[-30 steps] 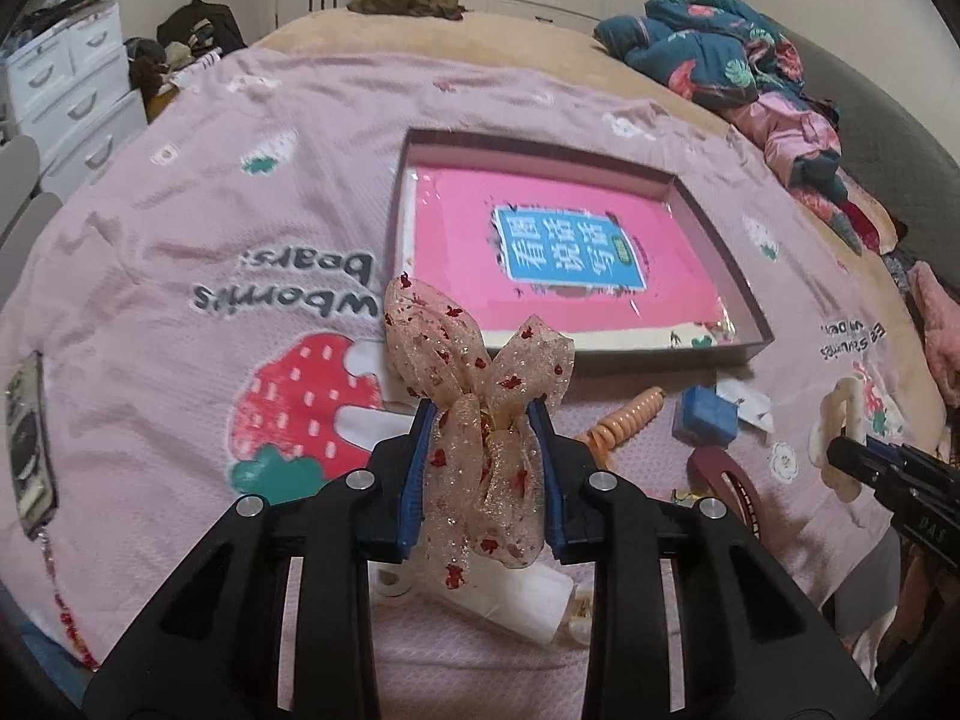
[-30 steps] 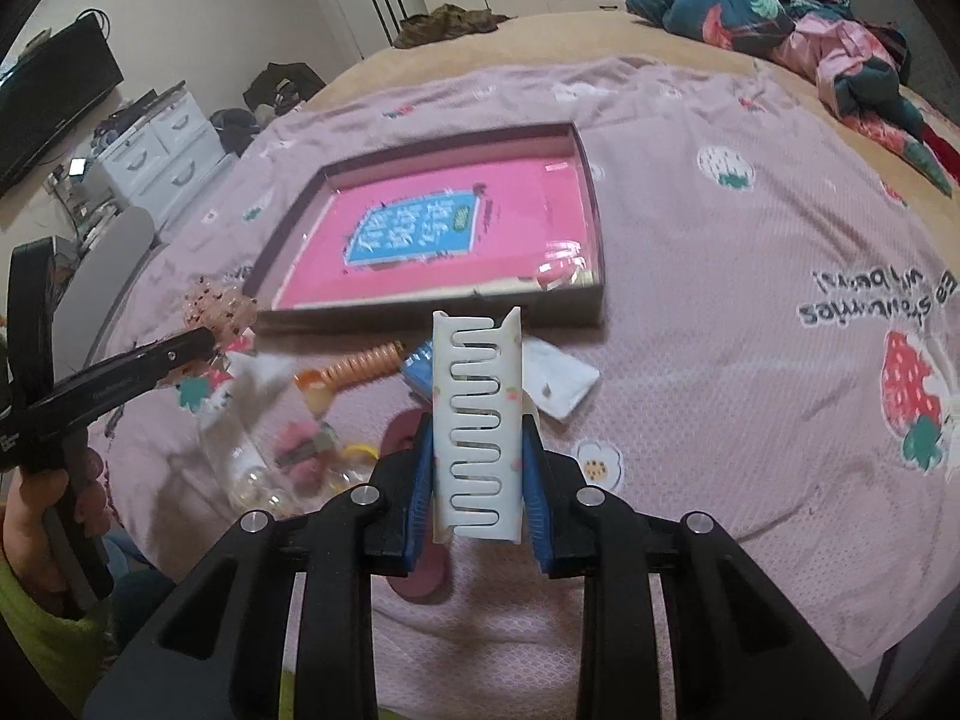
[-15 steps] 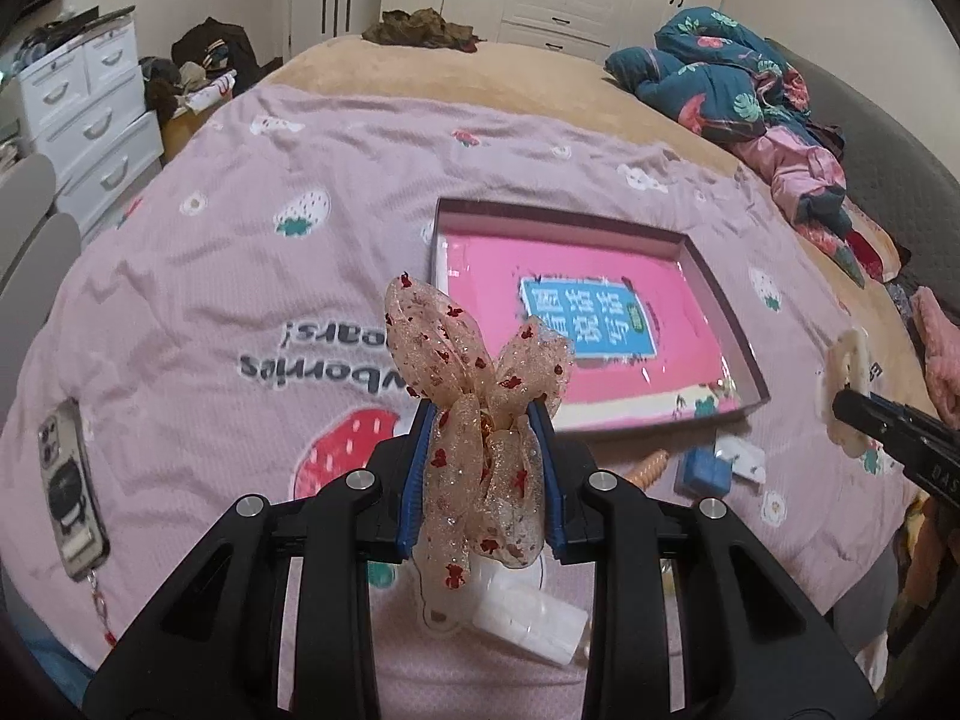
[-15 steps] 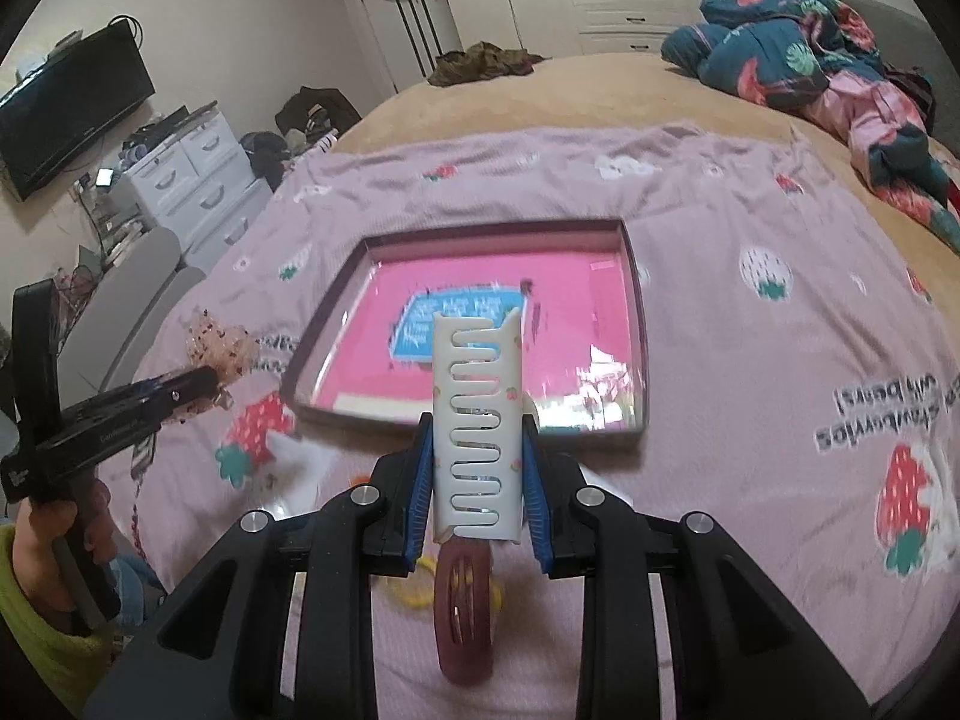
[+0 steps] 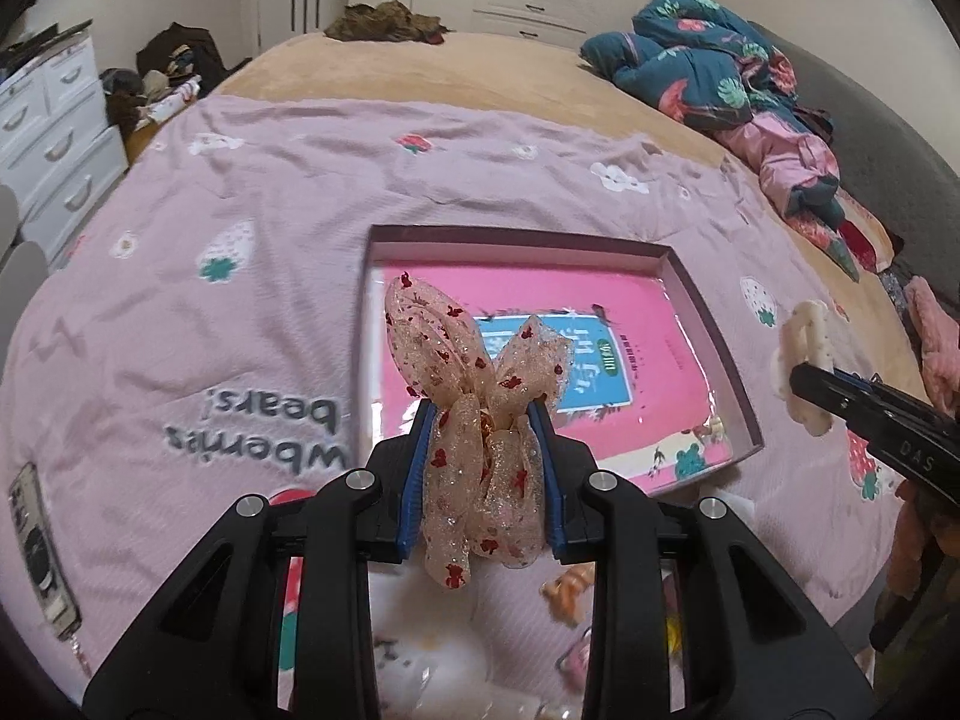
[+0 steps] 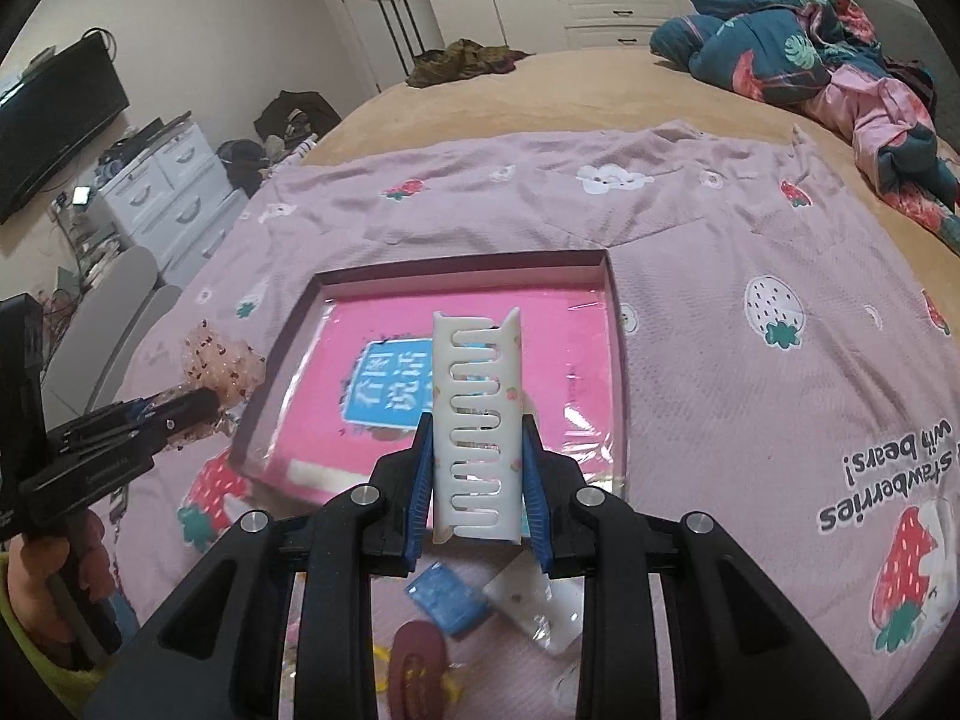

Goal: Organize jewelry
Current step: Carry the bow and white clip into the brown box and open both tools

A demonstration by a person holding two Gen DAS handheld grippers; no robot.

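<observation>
A wide bed with a tan cover (image 5: 480, 78) fills both views, and over its near part lies a lilac blanket printed with strawberries and bears (image 6: 750, 276). A crumpled teal floral quilt (image 6: 780, 30) sits at the far right corner of the bed, and a white chest of drawers (image 5: 42, 120) stands off the left side.

On the blanket rests a shallow rectangular box with dark mauve walls (image 5: 714, 324), its floor covered by a glossy pink sheet with a blue label (image 6: 384, 390).

The left tongs (image 5: 483, 468) are closed tight on a sheer peach ribbon bow dotted with red (image 5: 474, 420), whose two loops stand up above the blue pads, over the near left edge of the box. The right tongs (image 6: 477, 480) are clamped on a white plastic hair claw with interlocking teeth (image 6: 477, 420), held upright above the near edge of the box.

Smaller things lie on the blanket on the near side of the box: a flat white packet (image 6: 534, 606), a small blue square piece (image 6: 447, 597), a dark maroon oval snap clip (image 6: 417, 672), and a phone in a pale case (image 5: 42, 546) far to the left. A hand (image 6: 36, 576) grips the handle of the left tongs.
</observation>
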